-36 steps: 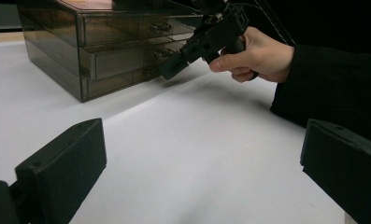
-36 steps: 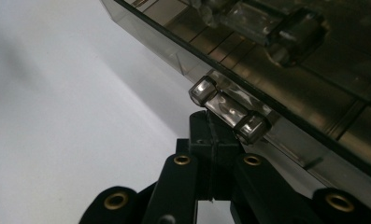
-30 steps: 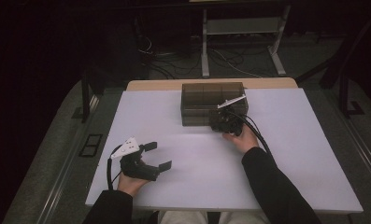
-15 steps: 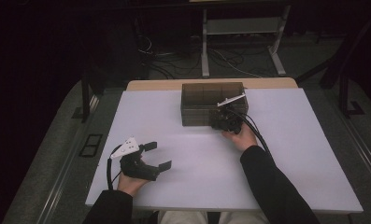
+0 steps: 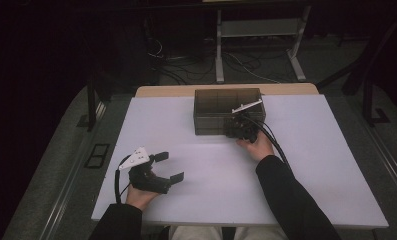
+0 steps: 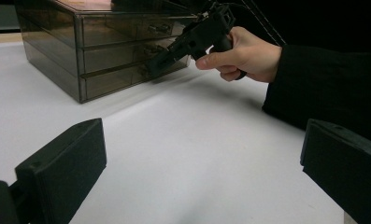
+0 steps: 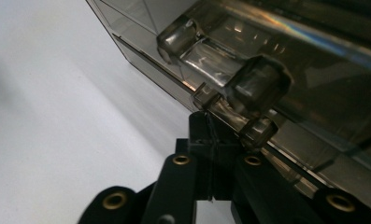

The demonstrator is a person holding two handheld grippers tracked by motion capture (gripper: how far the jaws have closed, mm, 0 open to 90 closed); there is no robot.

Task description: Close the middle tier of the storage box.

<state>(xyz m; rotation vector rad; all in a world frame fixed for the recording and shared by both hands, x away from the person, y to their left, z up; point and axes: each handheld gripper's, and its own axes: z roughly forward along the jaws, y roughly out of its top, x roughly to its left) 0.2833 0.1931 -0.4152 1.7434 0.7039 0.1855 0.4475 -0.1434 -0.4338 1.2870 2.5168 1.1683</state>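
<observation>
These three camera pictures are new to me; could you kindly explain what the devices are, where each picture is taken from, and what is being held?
A person at a white table holds a hand-operated two-jaw gripper in each hand. The high view looks down from above; the other two come from cameras riding on the grippers. On the table stands a smoky clear drawer box. The right gripper is shut on a clear handle of a lower drawer. The left gripper rests near the table's front edge, jaws wide open, holding nothing. Its own view shows the drawer box and the other hand.

No writing, label, brand, number or sign can be read anywhere: the smoky drawer box (image 5: pixel 221 107), the table (image 5: pixel 186 130) and both tools carry none.
</observation>
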